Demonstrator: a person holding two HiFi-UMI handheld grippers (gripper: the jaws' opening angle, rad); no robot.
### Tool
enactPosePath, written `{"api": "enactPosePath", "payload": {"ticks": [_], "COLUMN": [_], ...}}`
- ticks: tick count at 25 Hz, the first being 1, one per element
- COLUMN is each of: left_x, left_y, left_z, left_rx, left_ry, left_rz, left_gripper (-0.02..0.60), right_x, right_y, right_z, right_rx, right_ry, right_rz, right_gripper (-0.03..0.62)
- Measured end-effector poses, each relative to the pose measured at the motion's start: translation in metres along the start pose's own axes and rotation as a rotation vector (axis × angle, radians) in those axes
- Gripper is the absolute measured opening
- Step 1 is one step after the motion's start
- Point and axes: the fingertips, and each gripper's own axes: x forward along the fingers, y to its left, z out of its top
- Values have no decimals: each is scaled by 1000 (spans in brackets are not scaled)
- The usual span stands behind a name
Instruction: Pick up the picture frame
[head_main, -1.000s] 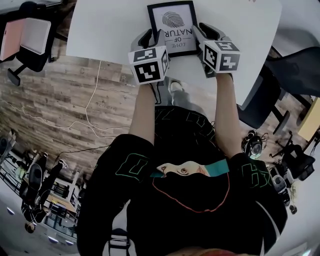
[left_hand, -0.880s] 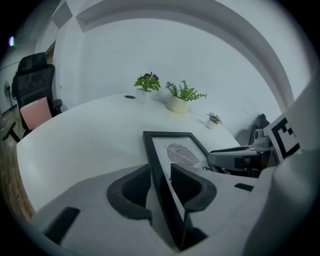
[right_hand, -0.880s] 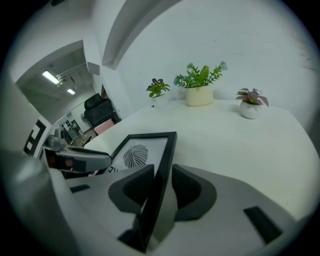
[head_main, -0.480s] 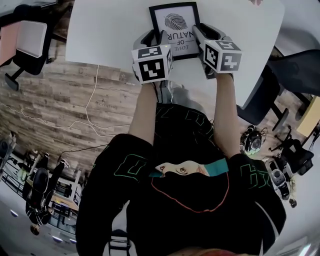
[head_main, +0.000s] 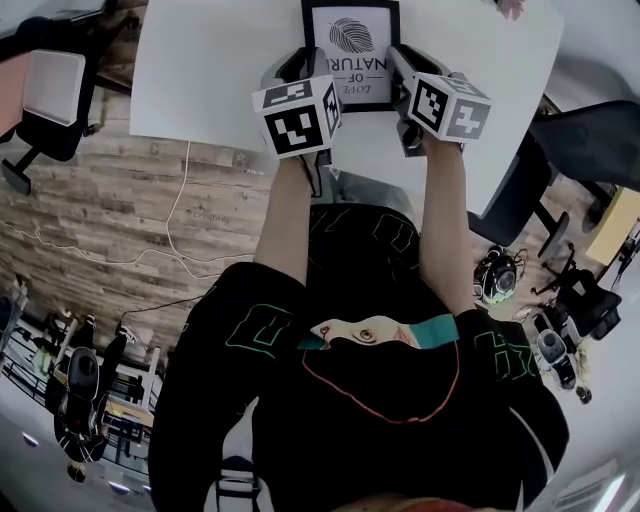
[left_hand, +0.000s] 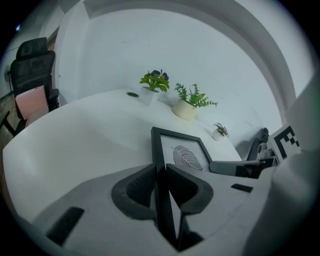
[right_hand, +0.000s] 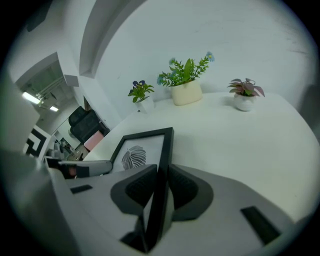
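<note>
Forearms (head_main: 285, 215) (head_main: 447, 215) parallel, hand-held grippers (left_hand: 161, 171) (right_hand: 163, 171) tilt down, jaws closing on picture frame (head_main: 352, 40)

Matt black picture frame (head_main: 352, 45), perhaps wood; smooth white table (head_main: 200, 70).

You're in a black top (head_main: 400, 440) with thin green outline shapes at the shoulders, a red-orange line looping across the front and a teal band (head_main: 435, 333) above it. Its sleeves (head_main: 245, 320) end well behind the grippers, leaving your forearms bare. Your black trousers (head_main: 360, 235) carry the same green linework. Your left gripper (left_hand: 161, 169) and right gripper (right_hand: 162, 169) are matte grey shells with darker, rounded pads (left_hand: 137, 187) (jaws closing, an edge of the picture frame (left_hand: 182, 157) between each pair). Behind each set of jaws sits a white cube (head_main: 296, 117) printed with black square markers.
</note>
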Motion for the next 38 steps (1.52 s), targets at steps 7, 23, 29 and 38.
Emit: {"api": "enactPosePath", "payload": {"ticks": [7, 23, 29, 38], "left_x": [-7, -50, -69, -112], "left_y": [-16, -90, -108, -125], "left_z": [24, 68, 93, 137], "left_rx": [9, 88, 131, 215], "left_ry": [-76, -297, -358, -469], "left_rz": [-9, -66, -87, -88], "left_gripper": [72, 72, 72, 74], "right_x": [-14, -99, -126, -162], "right_y": [-4, -16, -10, 13], "right_z": [26, 80, 103, 143], "right_rx": [-7, -84, -100, -120], "right_ry": [-66, -274, -349, -493], "right_rz": [-16, -24, -22, 5], "right_gripper": [75, 74, 74, 74]}}
